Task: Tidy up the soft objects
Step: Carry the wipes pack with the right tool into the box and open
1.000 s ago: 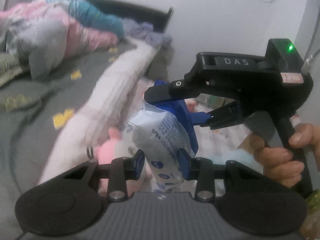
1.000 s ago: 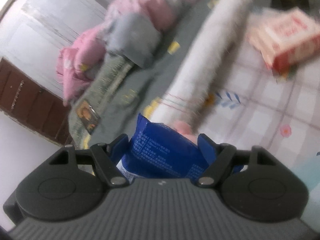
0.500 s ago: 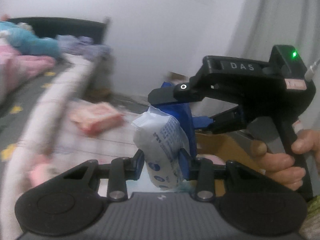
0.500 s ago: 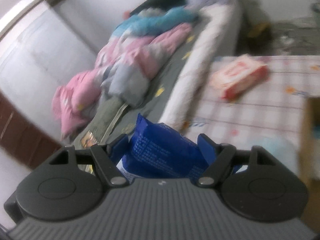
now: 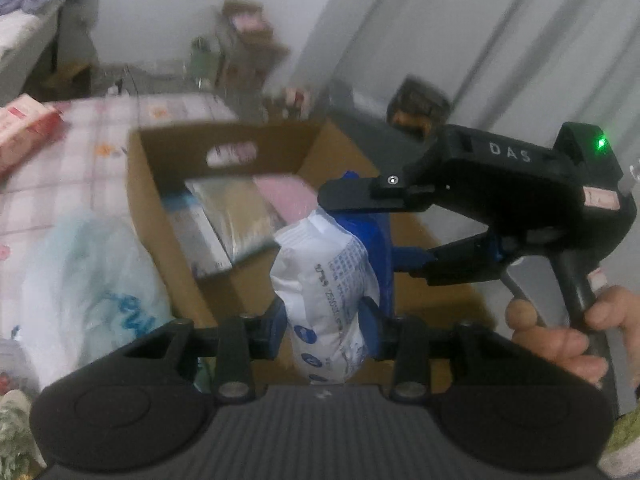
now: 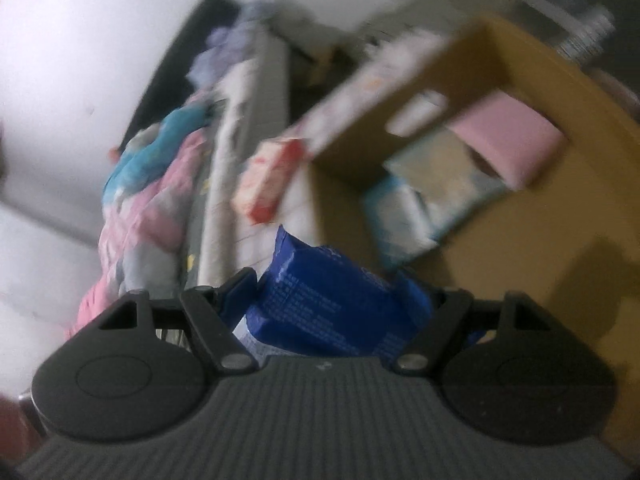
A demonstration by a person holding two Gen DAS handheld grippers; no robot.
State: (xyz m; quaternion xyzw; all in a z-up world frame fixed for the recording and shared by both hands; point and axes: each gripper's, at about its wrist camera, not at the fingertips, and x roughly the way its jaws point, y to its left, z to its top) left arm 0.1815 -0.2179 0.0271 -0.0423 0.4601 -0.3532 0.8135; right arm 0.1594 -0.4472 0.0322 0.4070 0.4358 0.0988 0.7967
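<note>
Cardboard box already holds several soft packs; the blue-and-white pack hangs just over it, clamped by both the left gripper and right gripper, the left fingers having just eased slightly. Left to do, I judge: dropping it in, then the red pack on the checked counter.

I see a cardboard box in front of both grippers, standing on a table with a checked cloth. Inside the box several packs lie side by side: one pack in the middle, another to its right, a third to its left. Left of the box a plastic bag lies on the cloth. Farther left, near the table's far edge, sits a tissue pack. Between the left gripper and the right gripper a soft packet hangs before the box's near wall. Beyond the table, at left, a bed carries heaped bedding.
</note>
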